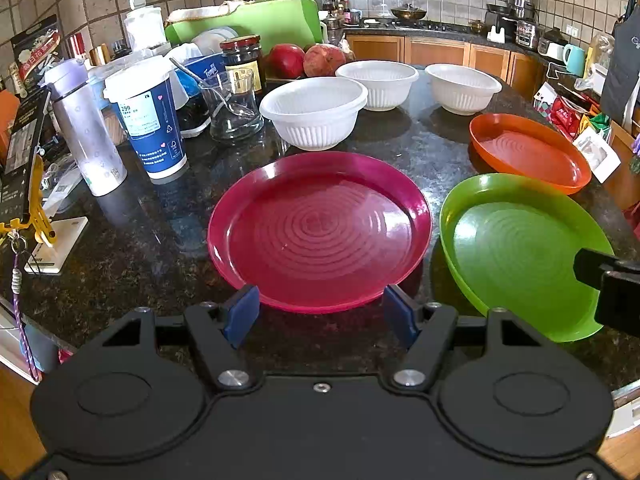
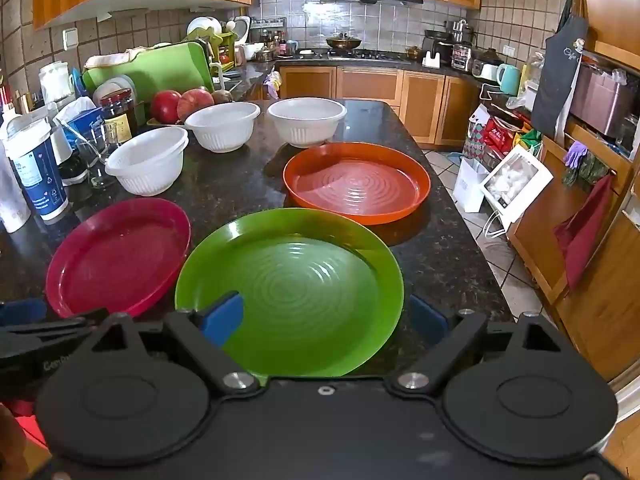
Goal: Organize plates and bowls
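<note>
Plates and bowls are spread singly over the dark granite counter (image 1: 160, 240), none yet stacked; nearest, the left gripper (image 1: 320, 312) is held with jaws fully apart and empty, its blue pads flanking the near rim of the magenta plate (image 1: 320, 232) without touching it, seemingly lined up for a rim grasp; the right gripper (image 2: 326, 320) is likewise wide open and empty, one pad over the green plate (image 2: 296, 284); just beyond lies the orange plate (image 2: 356, 184); farthest, three white ribbed bowls (image 1: 314, 112) are set in a row, apart, presumably awaiting nesting beside the clutter of cups and jars.
</note>
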`<state>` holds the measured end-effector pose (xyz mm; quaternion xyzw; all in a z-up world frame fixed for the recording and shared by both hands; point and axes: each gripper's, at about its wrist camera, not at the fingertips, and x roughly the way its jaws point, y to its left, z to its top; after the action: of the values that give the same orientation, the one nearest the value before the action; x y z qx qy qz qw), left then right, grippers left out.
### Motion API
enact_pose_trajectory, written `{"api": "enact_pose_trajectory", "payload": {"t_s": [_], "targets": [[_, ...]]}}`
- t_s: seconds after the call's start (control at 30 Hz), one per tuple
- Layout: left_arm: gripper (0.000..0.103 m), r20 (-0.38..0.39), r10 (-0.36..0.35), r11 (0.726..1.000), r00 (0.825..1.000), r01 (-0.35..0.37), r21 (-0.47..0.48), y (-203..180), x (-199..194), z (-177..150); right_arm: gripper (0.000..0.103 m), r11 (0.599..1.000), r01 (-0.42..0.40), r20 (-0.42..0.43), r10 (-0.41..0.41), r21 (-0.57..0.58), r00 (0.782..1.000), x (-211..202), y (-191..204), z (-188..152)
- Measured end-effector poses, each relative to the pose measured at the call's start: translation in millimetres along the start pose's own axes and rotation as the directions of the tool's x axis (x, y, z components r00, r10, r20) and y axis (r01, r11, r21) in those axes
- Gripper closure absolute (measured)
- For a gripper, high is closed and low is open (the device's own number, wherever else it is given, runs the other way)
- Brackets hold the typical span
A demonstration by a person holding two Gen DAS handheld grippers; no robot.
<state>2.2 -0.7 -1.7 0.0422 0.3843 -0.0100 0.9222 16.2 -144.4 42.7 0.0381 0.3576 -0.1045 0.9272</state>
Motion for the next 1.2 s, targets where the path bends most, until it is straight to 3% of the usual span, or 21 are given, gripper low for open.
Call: {"api": "enact_pose_trajectory", "payload": {"t_s": [1.2], "targets": [[0.033, 0.011, -0.007, 1.000, 1.000, 0.007, 0.001, -2.2, -6.3, -0.9, 0.010, 1.000, -0.009, 0.007, 0.009, 0.000, 1.000, -6.6, -0.5, 0.3]]}}
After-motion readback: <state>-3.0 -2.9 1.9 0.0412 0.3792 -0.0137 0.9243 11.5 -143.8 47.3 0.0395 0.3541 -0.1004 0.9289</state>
